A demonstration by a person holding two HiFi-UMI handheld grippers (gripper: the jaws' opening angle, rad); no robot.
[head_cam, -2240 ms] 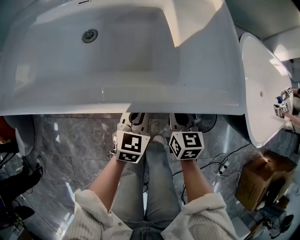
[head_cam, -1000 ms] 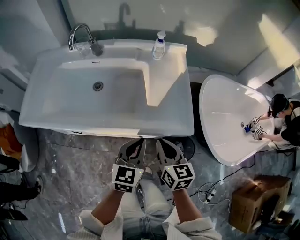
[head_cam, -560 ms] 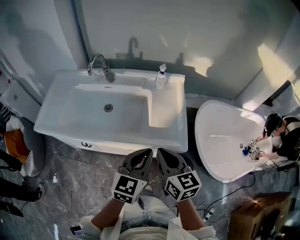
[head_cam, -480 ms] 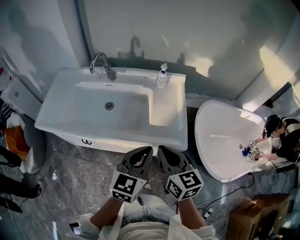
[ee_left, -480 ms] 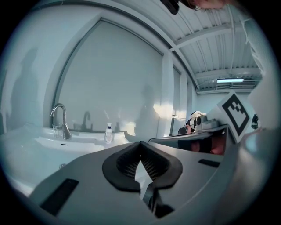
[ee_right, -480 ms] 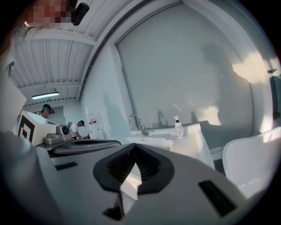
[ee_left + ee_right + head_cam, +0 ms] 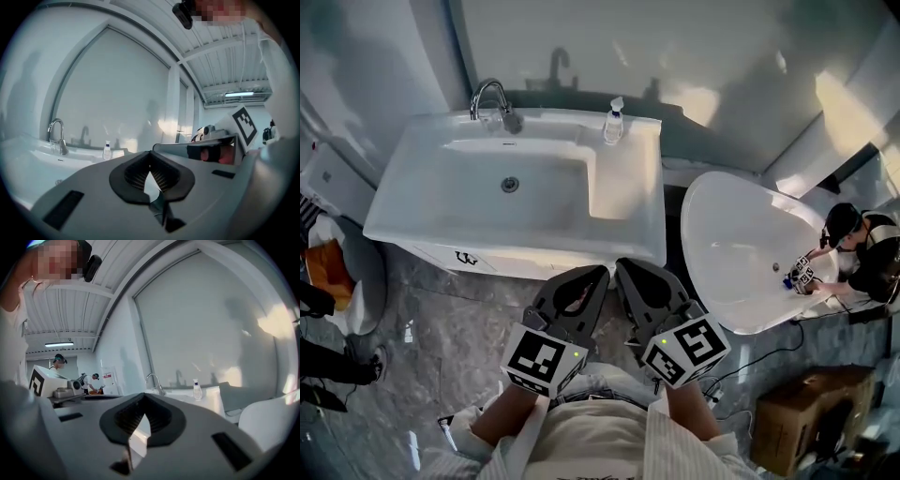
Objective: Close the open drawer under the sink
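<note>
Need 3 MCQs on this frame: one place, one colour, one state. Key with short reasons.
1. Where is the soap bottle?
A) in the basin
B) on the sink's back rim, right of the faucet
C) on the floor

2. What colour is the sink?
A) black
B) green
C) white

3. How are the left gripper and right gripper?
A) both shut, empty
B) both wide open
C) left holds the bottle

Key:
1 B: the head view shows it standing on the rim behind the basin.
2 C: the whole top is white.
3 A: each gripper view shows jaw tips together, nothing between.
</note>
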